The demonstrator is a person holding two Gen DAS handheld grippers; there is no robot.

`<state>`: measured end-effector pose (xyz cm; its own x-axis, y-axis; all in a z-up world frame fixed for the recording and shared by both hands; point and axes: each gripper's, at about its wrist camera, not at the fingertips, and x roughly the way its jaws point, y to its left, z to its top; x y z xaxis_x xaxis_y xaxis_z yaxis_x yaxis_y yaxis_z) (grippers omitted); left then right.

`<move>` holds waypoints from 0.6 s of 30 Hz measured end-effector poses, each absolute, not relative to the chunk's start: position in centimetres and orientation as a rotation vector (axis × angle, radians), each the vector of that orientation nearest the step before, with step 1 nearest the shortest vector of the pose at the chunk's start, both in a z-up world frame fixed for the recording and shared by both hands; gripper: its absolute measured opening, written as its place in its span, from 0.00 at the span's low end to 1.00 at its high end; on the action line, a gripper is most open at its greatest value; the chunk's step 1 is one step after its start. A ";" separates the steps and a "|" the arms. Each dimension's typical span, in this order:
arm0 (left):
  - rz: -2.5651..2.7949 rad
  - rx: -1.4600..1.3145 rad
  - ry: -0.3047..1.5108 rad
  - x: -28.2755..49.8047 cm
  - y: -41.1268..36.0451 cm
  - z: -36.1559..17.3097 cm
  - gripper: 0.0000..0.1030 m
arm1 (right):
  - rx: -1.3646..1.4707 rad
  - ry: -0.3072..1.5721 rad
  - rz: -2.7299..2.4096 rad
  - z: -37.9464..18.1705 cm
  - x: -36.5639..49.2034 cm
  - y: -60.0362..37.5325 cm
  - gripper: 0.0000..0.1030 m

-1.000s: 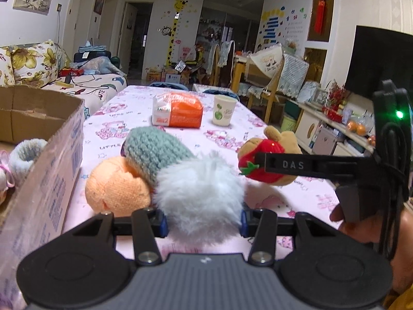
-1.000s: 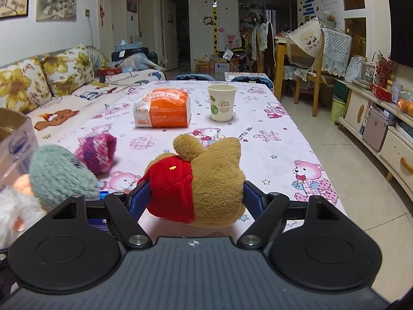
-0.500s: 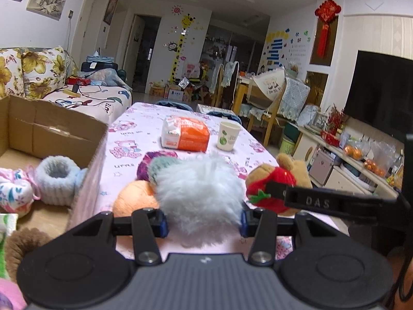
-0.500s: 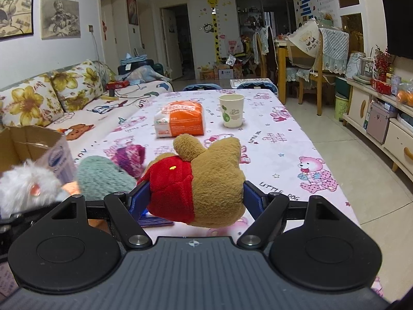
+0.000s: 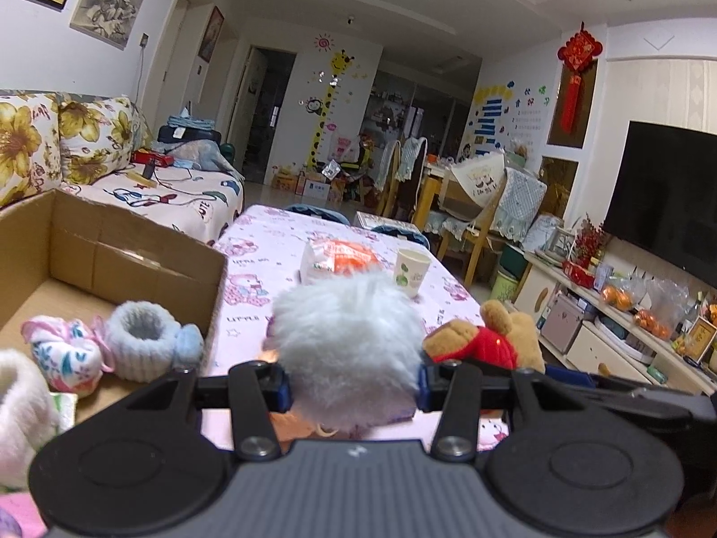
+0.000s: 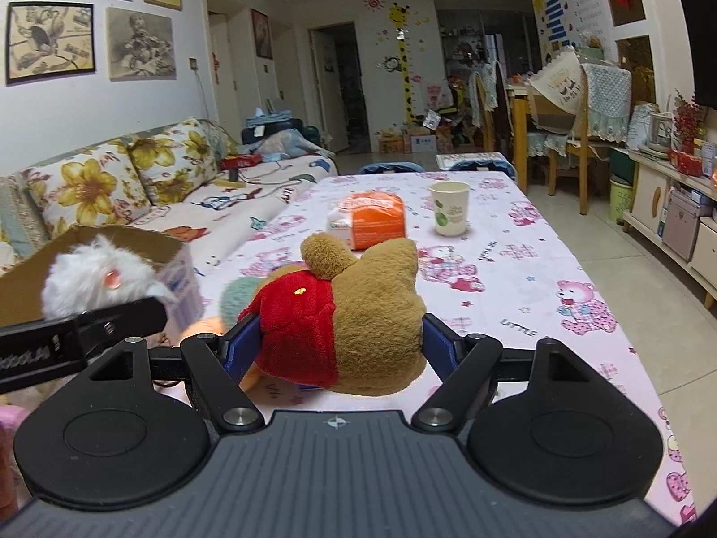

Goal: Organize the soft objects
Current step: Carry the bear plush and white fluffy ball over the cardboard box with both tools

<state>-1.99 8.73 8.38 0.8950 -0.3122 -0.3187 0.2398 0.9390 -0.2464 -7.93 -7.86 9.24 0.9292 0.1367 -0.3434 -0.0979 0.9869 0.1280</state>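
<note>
My left gripper (image 5: pixel 354 388) is shut on a white fluffy toy (image 5: pixel 347 345), lifted above the pink tablecloth just right of the cardboard box (image 5: pixel 134 264). My right gripper (image 6: pixel 340 345) is shut on a brown bear in a red shirt (image 6: pixel 345 318), also raised off the table. The bear (image 5: pixel 488 340) shows to the right in the left wrist view. From the right wrist view the white fluffy toy (image 6: pixel 98 280) hangs in front of the box (image 6: pixel 27 278). A teal knitted thing (image 6: pixel 239 291) and an orange plush (image 6: pixel 206 327) lie on the table behind the bear.
Inside the box lie a pale blue knitted cuff (image 5: pixel 143 345), a floral cloth bundle (image 5: pixel 62 354) and a white fuzzy thing (image 5: pixel 22 417). An orange packet (image 6: pixel 372 219) and a paper cup (image 6: pixel 448 208) stand farther up the table (image 6: pixel 515 278). A flowered sofa (image 6: pixel 112 179) runs along the left.
Both grippers rose and shifted left with their toys. The box interior came into the left wrist view; the teal and orange toys dropped below and behind the held ones.
</note>
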 end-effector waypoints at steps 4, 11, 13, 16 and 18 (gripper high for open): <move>-0.266 -0.221 0.339 -2.4 9.8 8.9 0.45 | 0.102 0.343 0.162 9.7 -8.1 -7.2 0.92; -0.196 -0.261 0.301 -2.5 12.4 9.5 0.45 | 0.061 0.289 0.246 10.6 -8.2 -5.6 0.92; -0.169 -0.269 0.290 -2.6 13.1 9.7 0.45 | 0.048 0.278 0.271 10.8 -8.1 -5.0 0.92; -0.120 -0.277 0.270 -2.7 14.3 10.0 0.45 | 0.034 0.268 0.314 11.1 -7.7 -4.0 0.92; -0.087 -0.288 0.260 -2.7 15.1 10.1 0.45 | 0.019 0.263 0.342 11.2 -7.6 -3.1 0.92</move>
<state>-2.69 15.06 10.13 0.9628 -0.1214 -0.2413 0.0474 0.9554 -0.2916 -7.63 -3.11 11.25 0.9084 0.3340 -0.2516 -0.3291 0.9422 0.0626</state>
